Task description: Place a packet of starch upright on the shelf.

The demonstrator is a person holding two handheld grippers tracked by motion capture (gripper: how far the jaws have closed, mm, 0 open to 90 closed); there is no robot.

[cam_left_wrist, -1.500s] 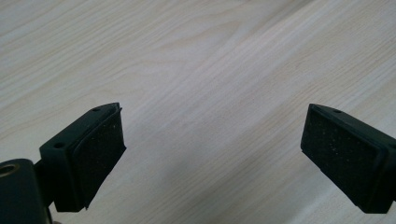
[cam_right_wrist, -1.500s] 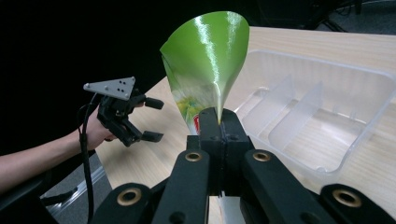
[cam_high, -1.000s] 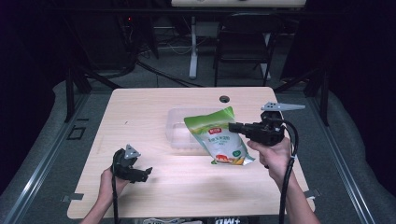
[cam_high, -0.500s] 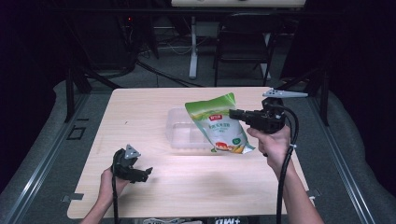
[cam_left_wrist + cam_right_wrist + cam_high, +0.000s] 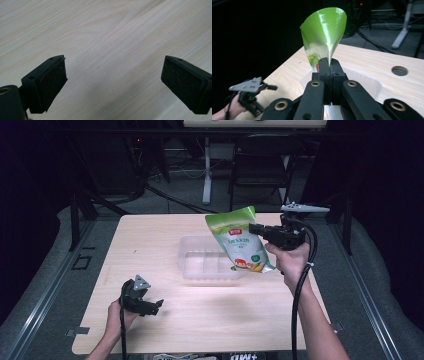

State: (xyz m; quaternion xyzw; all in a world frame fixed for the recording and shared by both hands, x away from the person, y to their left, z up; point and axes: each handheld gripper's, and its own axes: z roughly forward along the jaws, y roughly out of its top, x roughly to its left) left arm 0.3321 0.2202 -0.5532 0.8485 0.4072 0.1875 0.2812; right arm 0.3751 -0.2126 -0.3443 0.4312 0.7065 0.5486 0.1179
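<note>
Two jaws pinching green pouch (image 5: pixel 324 32), left gripper (image 5: pixel 113 82) agape

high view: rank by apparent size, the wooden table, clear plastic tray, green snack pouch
1. Light wooden table, by far the largest.
2. Clear plastic divided tray.
3. Green snack pouch, though it is lifted nearer the camera and hides part of the tray, so 2 versus 3 is unsure.

High view overlooks table (image 5: pixel 150 245), gripper views close, sharing its wood surface.

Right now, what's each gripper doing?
Left gripper: open, holding nothing, over the table.
Right gripper: shut on the green pouch, lifted above the tray.
</note>
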